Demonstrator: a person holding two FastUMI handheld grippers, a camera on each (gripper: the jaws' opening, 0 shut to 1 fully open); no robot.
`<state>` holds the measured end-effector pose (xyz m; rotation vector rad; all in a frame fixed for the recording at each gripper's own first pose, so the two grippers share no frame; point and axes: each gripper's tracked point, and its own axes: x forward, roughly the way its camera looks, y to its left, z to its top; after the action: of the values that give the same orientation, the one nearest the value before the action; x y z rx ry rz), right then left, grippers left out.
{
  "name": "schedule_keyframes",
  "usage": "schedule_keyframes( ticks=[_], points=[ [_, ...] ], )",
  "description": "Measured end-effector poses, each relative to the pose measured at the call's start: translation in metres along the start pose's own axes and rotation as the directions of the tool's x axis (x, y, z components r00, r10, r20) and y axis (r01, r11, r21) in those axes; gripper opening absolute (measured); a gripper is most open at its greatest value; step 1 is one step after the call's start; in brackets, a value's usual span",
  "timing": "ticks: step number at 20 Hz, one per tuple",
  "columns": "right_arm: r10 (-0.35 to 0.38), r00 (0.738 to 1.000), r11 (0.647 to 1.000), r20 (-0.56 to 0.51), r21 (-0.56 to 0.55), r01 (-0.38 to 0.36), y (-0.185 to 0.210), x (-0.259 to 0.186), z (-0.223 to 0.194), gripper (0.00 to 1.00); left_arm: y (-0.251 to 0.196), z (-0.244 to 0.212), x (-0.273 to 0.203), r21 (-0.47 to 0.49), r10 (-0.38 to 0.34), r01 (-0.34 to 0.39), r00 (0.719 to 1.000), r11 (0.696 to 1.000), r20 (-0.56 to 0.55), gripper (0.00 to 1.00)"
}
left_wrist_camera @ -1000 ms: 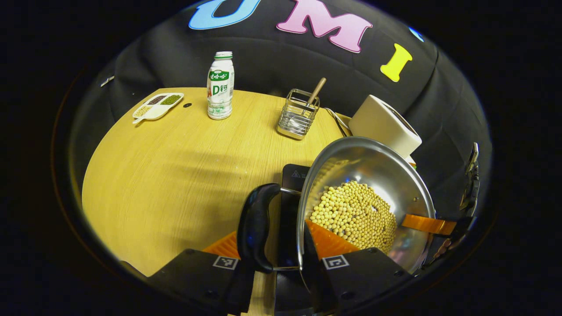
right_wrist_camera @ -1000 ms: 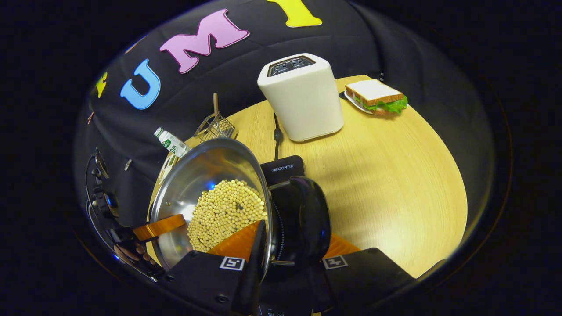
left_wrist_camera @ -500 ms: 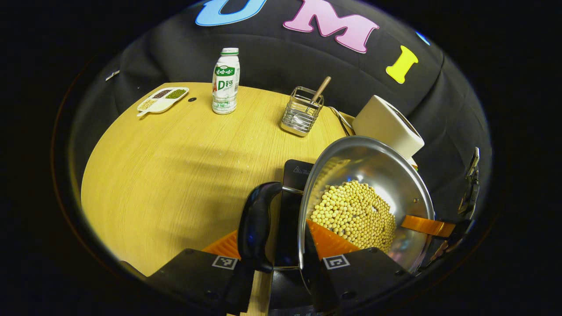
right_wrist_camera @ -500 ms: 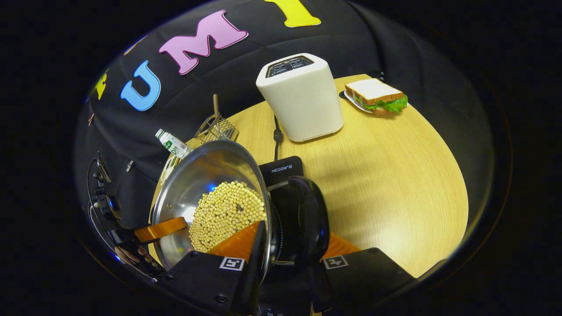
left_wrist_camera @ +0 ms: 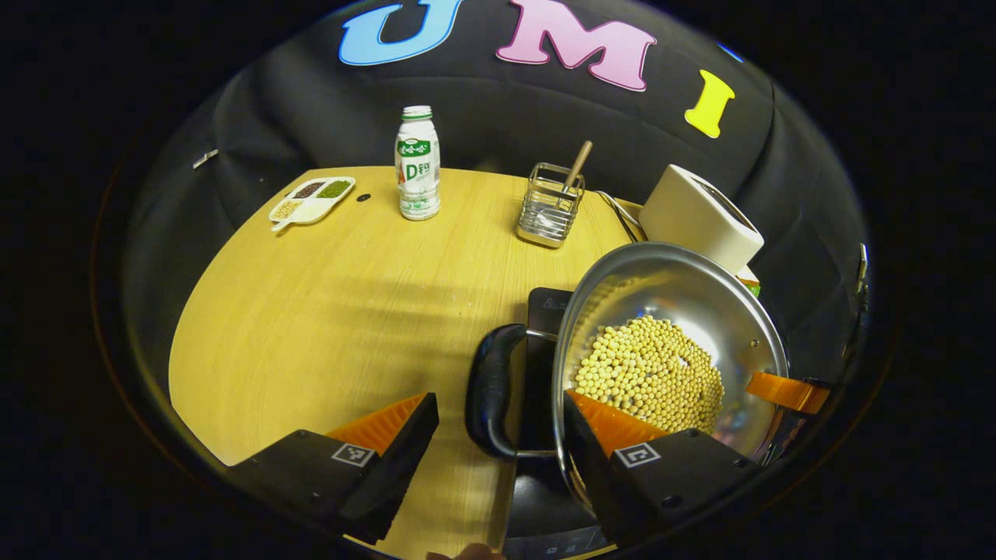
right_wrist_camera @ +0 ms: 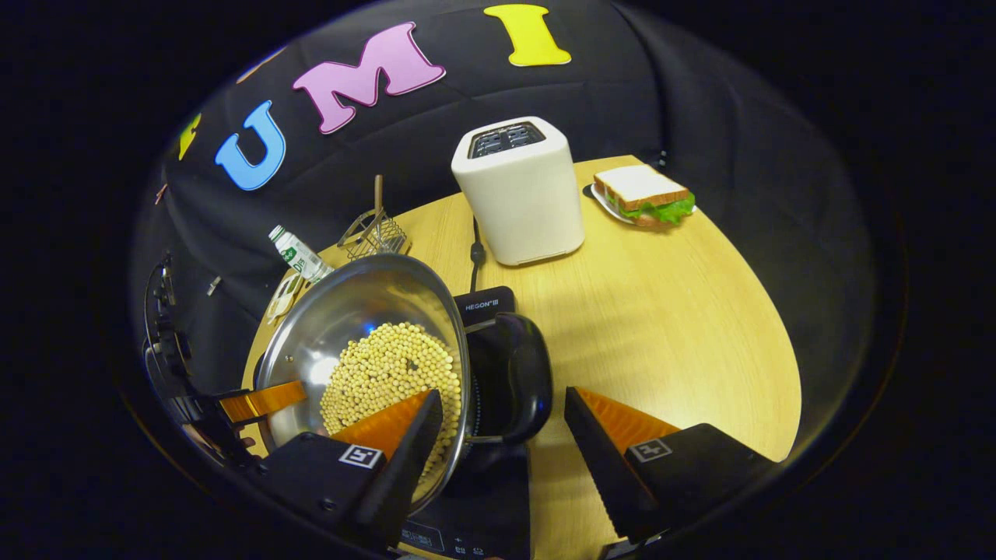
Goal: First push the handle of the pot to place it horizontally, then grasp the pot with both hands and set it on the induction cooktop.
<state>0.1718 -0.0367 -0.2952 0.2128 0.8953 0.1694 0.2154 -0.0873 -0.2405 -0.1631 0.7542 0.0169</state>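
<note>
Left gripper view. We see the left gripper (left_wrist_camera: pixel 498 432) at the bottom of the frame with its two fingers spread apart. The black side handle (left_wrist_camera: pixel 492 389) of the steel pot (left_wrist_camera: pixel 731 311) stands in the gap, touching neither finger; the right-hand finger reaches over the rim above the soybeans (left_wrist_camera: pixel 650 373). The pot rests on the black induction cooktop (left_wrist_camera: pixel 545 307), lower right of centre. On the round wooden table (left_wrist_camera: pixel 327 311) we note, along the upper edge, a divided dish of beans (left_wrist_camera: pixel 311 200), a white bottle (left_wrist_camera: pixel 418 163) with a green label bearing a large "D", a wire utensil holder (left_wrist_camera: pixel 549 205) and a white toaster (left_wrist_camera: pixel 700 218).

Right gripper view. The right gripper (right_wrist_camera: pixel 502 432) also stands open at the bottom, its fingers either side of the pot's other black handle (right_wrist_camera: pixel 517 377) without pressing it; the left-hand finger lies over the rim. The cooktop (right_wrist_camera: pixel 486 303) reads "HEGON". At the upper centre stands the toaster (right_wrist_camera: pixel 517 190), and to its right a sandwich (right_wrist_camera: pixel 642 194) on a plate. At the lower left edge the other gripper's orange finger (right_wrist_camera: pixel 261 400) reaches the pot's far rim.
</note>
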Motion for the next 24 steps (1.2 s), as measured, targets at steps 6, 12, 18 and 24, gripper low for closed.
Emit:
schedule_keyframes(
  ticks=[6, 12, 18, 24],
  points=[
    [-0.043, 0.992, 0.998, 0.115, -0.033, 0.047, 0.008, -0.060, 0.014, 0.99, 0.001, 0.015, -0.074, 0.055, 0.012, -0.020, 0.991, 0.998, 0.130, 0.96],
    [-0.088, 0.930, 0.987, 0.356, -0.092, 0.128, 0.016, -0.138, 0.050, 0.99, 0.005, 0.056, -0.184, 0.123, 0.028, -0.088, 0.904, 0.989, 0.426, 0.95],
    [-0.060, 0.816, 0.972, 0.575, -0.153, 0.179, 0.037, -0.222, 0.064, 0.99, 0.010, 0.054, -0.286, 0.108, 0.010, -0.101, 0.776, 0.989, 0.631, 0.95],
    [-0.025, 0.744, 0.978, 0.667, -0.139, 0.157, 0.052, -0.277, 0.039, 0.99, 0.035, 0.021, -0.336, 0.040, 0.078, -0.149, 0.706, 0.988, 0.704, 0.95]
  ],
)
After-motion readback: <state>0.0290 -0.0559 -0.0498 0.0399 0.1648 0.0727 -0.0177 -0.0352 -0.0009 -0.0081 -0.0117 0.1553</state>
